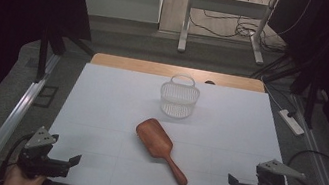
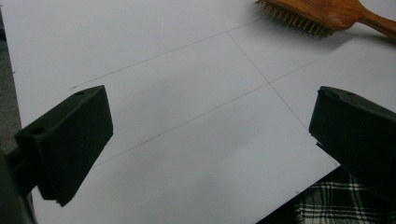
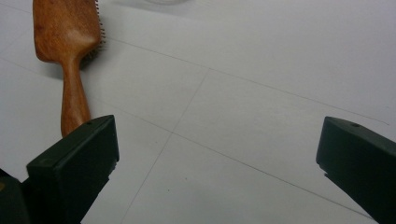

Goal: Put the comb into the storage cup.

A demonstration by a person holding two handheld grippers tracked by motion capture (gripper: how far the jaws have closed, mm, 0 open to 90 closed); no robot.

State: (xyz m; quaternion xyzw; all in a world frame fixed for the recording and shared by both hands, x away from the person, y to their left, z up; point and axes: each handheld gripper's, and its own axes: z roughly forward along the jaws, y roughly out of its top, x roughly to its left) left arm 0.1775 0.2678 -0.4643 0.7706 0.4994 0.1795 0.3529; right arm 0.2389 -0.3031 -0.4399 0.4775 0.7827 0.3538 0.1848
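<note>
Item 1: wooden hairbrush (image 1: 161, 149), reddish-brown, paddle head with a tapering handle. Lies flat on the tabletop (image 1: 99, 107), bristles down, between the two grippers and a little ahead of them; head points away to the forward left, handle end lies nearer the right hand-held gripper. In the left gripper view the bristled head (image 2: 322, 14) sits ahead and to the right of the jaws, well apart from them. In the right gripper view the brush (image 3: 70, 51) lies ahead and to the left, its handle end just past the left jaw tip, no contact visible. No brand or writing can be read on it

Item 2: left hand-held gripper (image 1: 70, 162), black, grey three-cornered plate on top, held low over the near left corner of the tabletop. Jaws spread wide, grasping nothing

Item 3: right hand-held gripper (image 1: 233, 181), same make, at the near right corner. Jaws spread wide, released, nothing between them

Item 4: white basket (image 1: 179, 97), openwork walls, hoop handle raised, upright, well ahead of both grippers, beyond the brush head. No label readable

Item 5: tabletop, pale sheet with thin ruled grid lines; no lettering

Item 6: plaid cloth (image 2: 336, 205), below the near tabletop edge in the left gripper view
</note>
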